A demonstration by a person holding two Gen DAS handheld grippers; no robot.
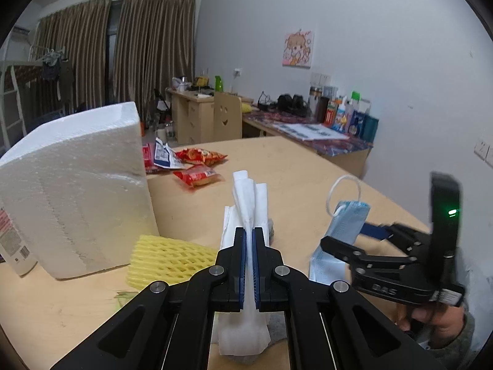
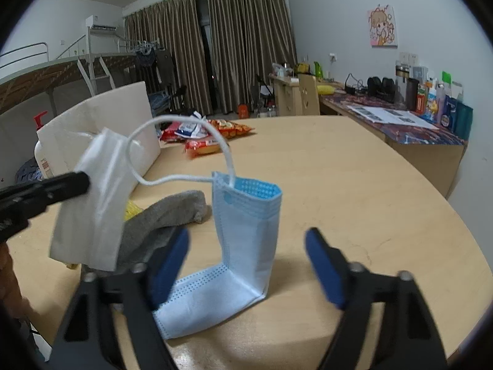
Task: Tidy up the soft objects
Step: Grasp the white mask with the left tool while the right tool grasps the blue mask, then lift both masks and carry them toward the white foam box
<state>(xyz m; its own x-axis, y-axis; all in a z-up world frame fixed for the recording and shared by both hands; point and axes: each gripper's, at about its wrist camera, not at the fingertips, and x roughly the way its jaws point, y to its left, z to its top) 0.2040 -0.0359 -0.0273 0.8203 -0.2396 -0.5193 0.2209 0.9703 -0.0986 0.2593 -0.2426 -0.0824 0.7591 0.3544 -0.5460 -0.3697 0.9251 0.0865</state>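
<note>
The left hand-held gripper (image 1: 249, 240) is clenched on a white tissue (image 1: 248, 197), lifted above the counter (image 1: 292, 166). The right hand-held gripper (image 2: 246, 262) is released, its jaws spread either side of the bent blue mask (image 2: 246, 231) standing on the counter.

Lived-in dorm-style bedroom.
Loft bed (image 2: 46, 71), brown curtains (image 2: 246, 43), anime poster (image 2: 383, 27), cluttered desks (image 2: 400, 117), wall air conditioner (image 2: 103, 22), snack packets (image 1: 197, 166) on wooden table (image 1: 308, 169).

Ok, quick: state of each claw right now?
Left claw: shut on the white tissue.
Right claw: open, holding nothing, blue mask between its fingers.
</note>
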